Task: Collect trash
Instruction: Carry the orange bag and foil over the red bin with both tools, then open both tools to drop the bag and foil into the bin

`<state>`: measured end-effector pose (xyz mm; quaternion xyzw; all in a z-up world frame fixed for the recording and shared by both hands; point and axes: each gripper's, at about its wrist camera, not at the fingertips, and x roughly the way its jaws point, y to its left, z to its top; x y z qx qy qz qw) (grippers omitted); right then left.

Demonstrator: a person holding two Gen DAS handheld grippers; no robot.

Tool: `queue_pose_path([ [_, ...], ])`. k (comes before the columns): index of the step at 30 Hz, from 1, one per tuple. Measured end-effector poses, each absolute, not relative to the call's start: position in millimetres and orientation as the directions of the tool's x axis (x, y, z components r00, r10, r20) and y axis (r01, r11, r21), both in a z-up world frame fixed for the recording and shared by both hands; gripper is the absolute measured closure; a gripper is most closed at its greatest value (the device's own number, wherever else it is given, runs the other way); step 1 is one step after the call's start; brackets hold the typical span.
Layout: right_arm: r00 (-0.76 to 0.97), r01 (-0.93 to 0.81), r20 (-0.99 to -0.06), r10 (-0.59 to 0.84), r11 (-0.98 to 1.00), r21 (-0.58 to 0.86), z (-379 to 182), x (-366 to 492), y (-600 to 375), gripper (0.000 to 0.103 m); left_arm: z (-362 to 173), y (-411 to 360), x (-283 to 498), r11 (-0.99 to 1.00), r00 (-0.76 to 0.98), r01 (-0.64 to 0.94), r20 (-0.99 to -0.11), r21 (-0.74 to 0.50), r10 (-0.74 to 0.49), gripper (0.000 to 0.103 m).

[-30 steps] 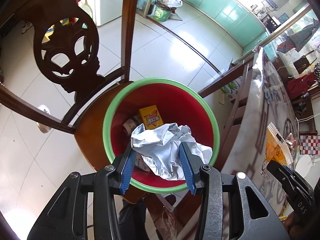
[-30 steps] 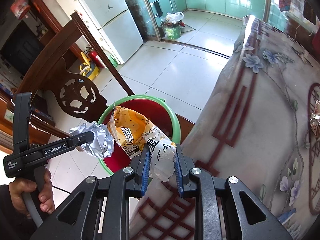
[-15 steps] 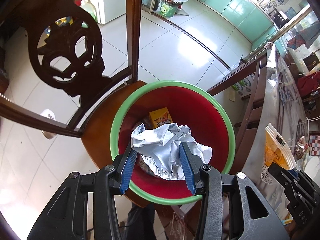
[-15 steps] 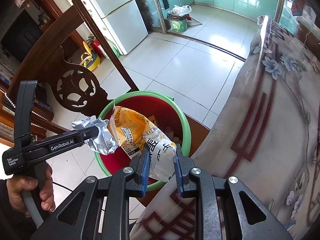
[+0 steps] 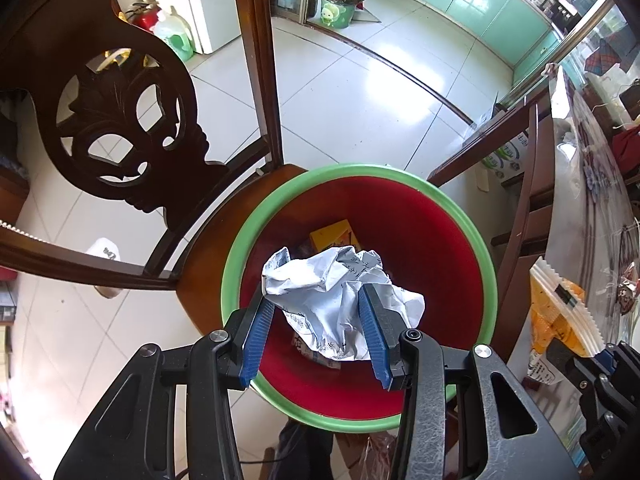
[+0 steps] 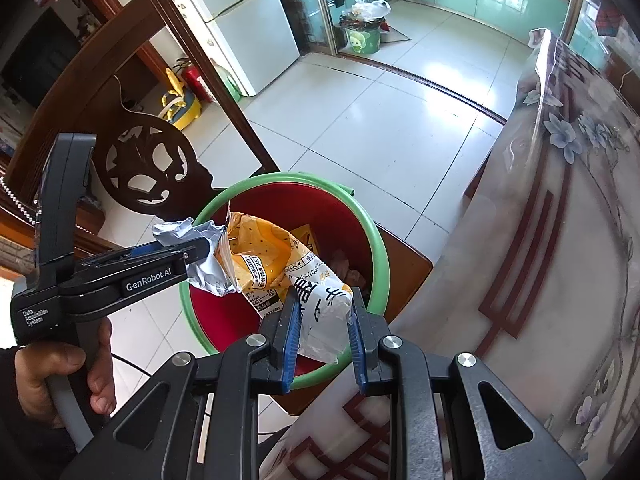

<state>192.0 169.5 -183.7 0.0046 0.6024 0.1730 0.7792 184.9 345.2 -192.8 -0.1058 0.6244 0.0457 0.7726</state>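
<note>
Above bin (image 5: 486, 264), both tools seemingly downward

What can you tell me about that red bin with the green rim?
The bin is a round bucket that looks like plastic, red inside with a light green rim. It stands upright on the wooden seat of a carved dark chair, beside a cloth-covered table. Some trash already lies at the bottom, including a yellow box. Both held pieces hang above its mouth without touching it.
</note>
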Motion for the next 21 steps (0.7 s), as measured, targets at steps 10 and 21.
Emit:
queue_pose_path([
  [10,0.177,-0.290,-0.947,0.268,0.934,0.211,-201,201,182,0.083,-195,343,193,0.978,0.205,-0.193,-0.978,-0.078,-0.038,0.054],
  [21,0.170,-0.316,-0.936,0.308,0.917,0.244,-203,199,187,0.081,-183,351,183,0.969,0.244,-0.224,-0.969,-0.106,-0.050,0.041],
])
